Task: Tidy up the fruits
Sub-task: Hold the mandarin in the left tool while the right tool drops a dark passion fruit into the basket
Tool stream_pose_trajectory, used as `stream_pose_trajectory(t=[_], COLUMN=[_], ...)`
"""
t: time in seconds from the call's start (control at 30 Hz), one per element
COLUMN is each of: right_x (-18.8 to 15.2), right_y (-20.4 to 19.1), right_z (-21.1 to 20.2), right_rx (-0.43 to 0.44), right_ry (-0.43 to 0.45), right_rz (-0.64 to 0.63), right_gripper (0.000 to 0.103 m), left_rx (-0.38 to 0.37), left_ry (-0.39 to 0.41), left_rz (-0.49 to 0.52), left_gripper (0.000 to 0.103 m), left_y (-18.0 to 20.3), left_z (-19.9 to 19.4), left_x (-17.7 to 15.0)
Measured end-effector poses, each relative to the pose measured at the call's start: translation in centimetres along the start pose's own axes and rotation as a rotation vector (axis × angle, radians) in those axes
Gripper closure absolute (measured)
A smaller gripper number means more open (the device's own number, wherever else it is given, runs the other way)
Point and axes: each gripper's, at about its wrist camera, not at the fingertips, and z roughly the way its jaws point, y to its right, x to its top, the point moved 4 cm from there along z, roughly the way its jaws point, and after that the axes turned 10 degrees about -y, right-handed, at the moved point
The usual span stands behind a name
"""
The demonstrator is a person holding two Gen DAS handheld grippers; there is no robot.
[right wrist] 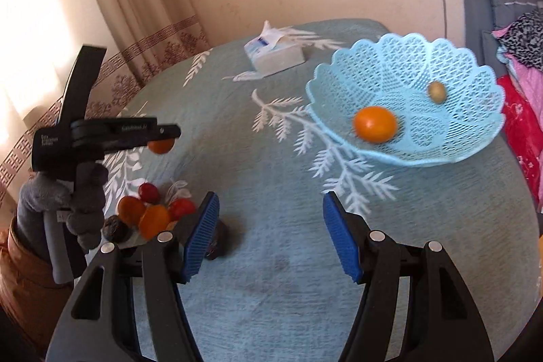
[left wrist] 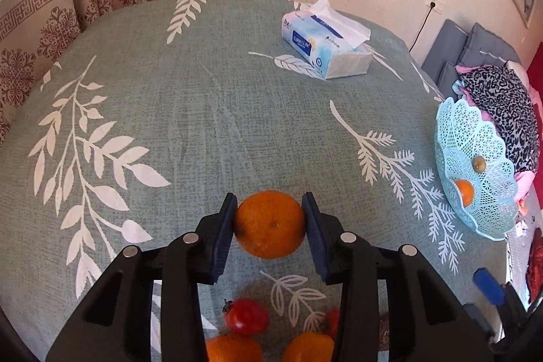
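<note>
My left gripper (left wrist: 269,216) is shut on an orange (left wrist: 269,224), with both dark pads against its sides. In the right wrist view this gripper (right wrist: 163,134) holds the orange (right wrist: 162,146) up off the cloth at the left. Below it lies a pile of fruit: a red tomato (left wrist: 246,316), two oranges (left wrist: 234,348) and more tomatoes (right wrist: 181,208). The light blue lattice basket (right wrist: 441,63) stands at the right and holds an orange (right wrist: 375,124) and a small greenish fruit (right wrist: 436,91). My right gripper (right wrist: 268,236) is open over bare cloth, with nothing between its blue pads.
A tissue box (left wrist: 325,43) sits at the far side of the leaf-patterned tablecloth (left wrist: 203,124). A dark round fruit (right wrist: 115,228) lies by the pile, another dark lump (right wrist: 219,246) behind my right gripper's left finger. Clothes (left wrist: 499,104) are heaped past the basket; curtains (left wrist: 34,39) hang at the left.
</note>
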Motion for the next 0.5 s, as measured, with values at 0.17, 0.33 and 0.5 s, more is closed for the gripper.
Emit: stream_pose_trajectory(t=[0.17, 0.33, 0.5], right_x=[-1.2, -2.0, -2.2], right_y=[-2.5, -4.1, -5.0], right_z=[2.3, 3.6, 4.8], right_rx=[0.031, 0.031, 0.011], right_ry=[-0.100, -0.152, -0.195], right_rz=[-0.069, -0.120, -0.160], right_gripper=[0.038, 0.038, 0.044], left_rx=[0.008, -0.001, -0.014], left_ry=[0.075, 0.123, 0.152], left_rz=[-0.009, -0.032, -0.048], left_gripper=[0.063, 0.063, 0.063], left_y=[-0.6, -1.5, -2.0], left_z=[-3.0, -5.3, -6.9], left_x=[-0.1, -0.6, -1.3])
